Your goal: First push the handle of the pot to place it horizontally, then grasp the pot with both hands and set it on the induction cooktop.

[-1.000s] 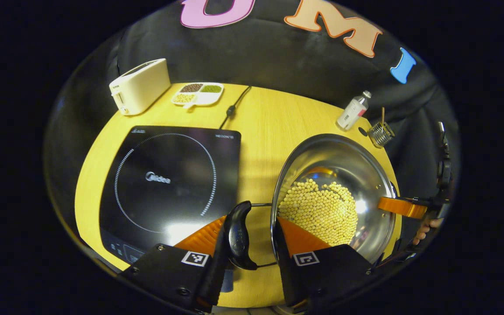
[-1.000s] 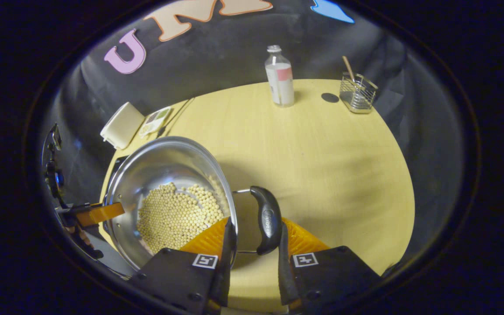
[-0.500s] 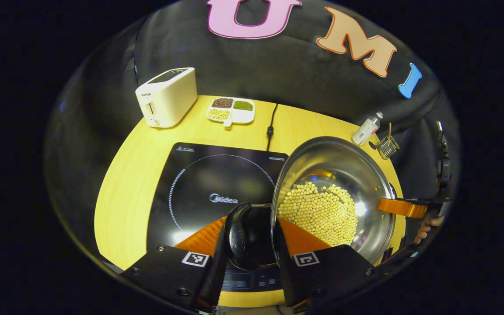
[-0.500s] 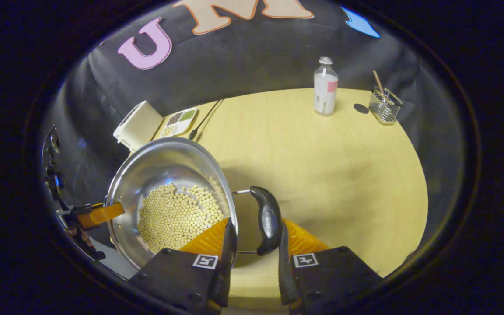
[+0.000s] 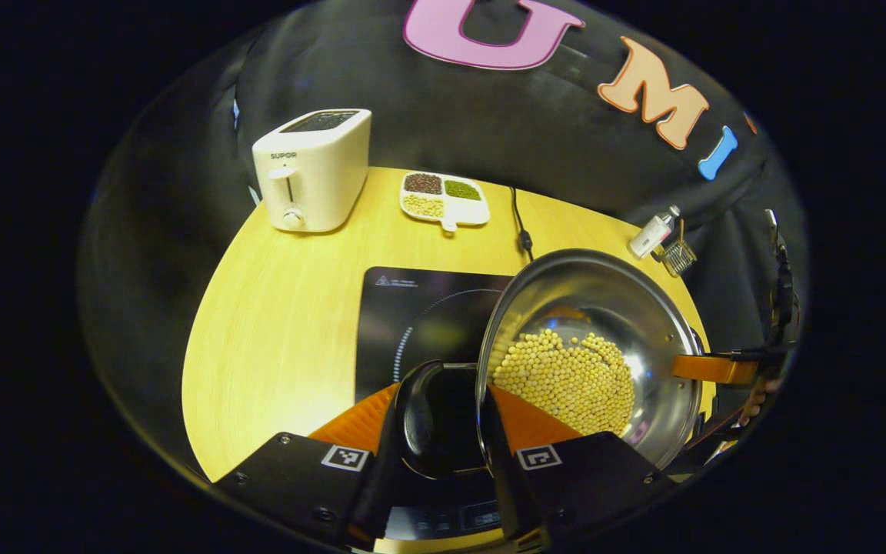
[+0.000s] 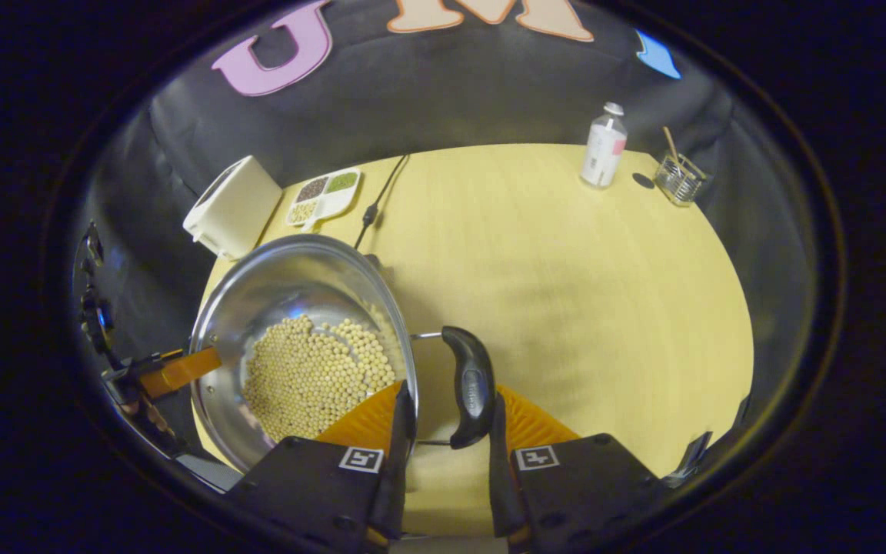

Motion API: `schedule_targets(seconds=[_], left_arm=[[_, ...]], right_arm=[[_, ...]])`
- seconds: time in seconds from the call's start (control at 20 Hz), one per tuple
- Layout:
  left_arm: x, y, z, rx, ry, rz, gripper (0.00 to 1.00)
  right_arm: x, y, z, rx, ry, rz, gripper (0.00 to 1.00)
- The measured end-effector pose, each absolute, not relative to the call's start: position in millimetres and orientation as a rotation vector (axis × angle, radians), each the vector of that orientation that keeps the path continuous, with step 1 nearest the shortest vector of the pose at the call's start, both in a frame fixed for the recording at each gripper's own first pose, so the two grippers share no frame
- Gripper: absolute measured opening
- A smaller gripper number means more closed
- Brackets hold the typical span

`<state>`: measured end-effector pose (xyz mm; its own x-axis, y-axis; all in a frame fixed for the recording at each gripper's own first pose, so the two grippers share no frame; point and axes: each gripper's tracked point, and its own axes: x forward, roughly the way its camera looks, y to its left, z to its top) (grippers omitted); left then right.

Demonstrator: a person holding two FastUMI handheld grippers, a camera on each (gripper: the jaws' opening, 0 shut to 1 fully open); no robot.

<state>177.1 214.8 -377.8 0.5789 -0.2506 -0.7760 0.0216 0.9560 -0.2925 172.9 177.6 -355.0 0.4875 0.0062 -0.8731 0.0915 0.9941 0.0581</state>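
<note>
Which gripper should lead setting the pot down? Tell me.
Left gripper: its pot handle already hangs over the induction cooktop; the right gripper is over bare table.

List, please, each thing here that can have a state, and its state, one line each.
pot: open, no lid, holding pale beans, above the induction cooktop
left tongs: shut on left pot handle
right tongs: shut on right pot handle
induction cooktop: flat on the table, partly under the pot
toaster: upright, lever up
divided dish: three compartments filled
bottle: upright, capped
wire basket: upright, a stick inside
</note>
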Motion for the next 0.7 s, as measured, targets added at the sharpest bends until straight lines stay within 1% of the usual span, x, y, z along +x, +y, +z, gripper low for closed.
schedule_targets(seconds=[0.15,0.2,0.25,0.35,0.4,0.45,0.5,0.55,0.7], left_arm=[[177.7,238.9,-388.5,-0.290,0.953,-0.129,0.55],[183.3,246.7,-385.1,-0.281,0.927,-0.122,0.57],[181.5,251.2,-384.7,-0.269,0.927,-0.123,0.55],[192.5,254.1,-384.1,-0.241,0.889,-0.140,0.56],[197.1,255.9,-382.3,-0.222,0.874,-0.152,0.55],[200.6,257.7,-380.9,-0.210,0.860,-0.157,0.54],[204.9,260.5,-380.0,-0.198,0.849,-0.160,0.55],[209.1,263.5,-379.6,-0.186,0.841,-0.161,0.54],[208.6,267.1,-384.5,-0.151,0.850,-0.142,0.60]], right_arm=[[178.8,205.8,-361.0,0.073,1.085,-0.043,0.47],[183.3,211.5,-360.6,0.061,1.088,-0.040,0.47],[183.1,215.4,-360.0,0.050,1.097,-0.042,0.47],[184.0,217.9,-363.6,0.055,1.128,-0.059,0.47],[184.2,219.3,-365.6,0.065,1.143,-0.072,0.42],[185.3,220.3,-365.9,0.071,1.149,-0.080,0.42],[186.9,223.5,-367.4,0.079,1.150,-0.086,0.42],[189.3,225.2,-369.0,0.086,1.152,-0.089,0.42],[191.9,228.7,-371.4,0.112,1.165,-0.082,0.42]])
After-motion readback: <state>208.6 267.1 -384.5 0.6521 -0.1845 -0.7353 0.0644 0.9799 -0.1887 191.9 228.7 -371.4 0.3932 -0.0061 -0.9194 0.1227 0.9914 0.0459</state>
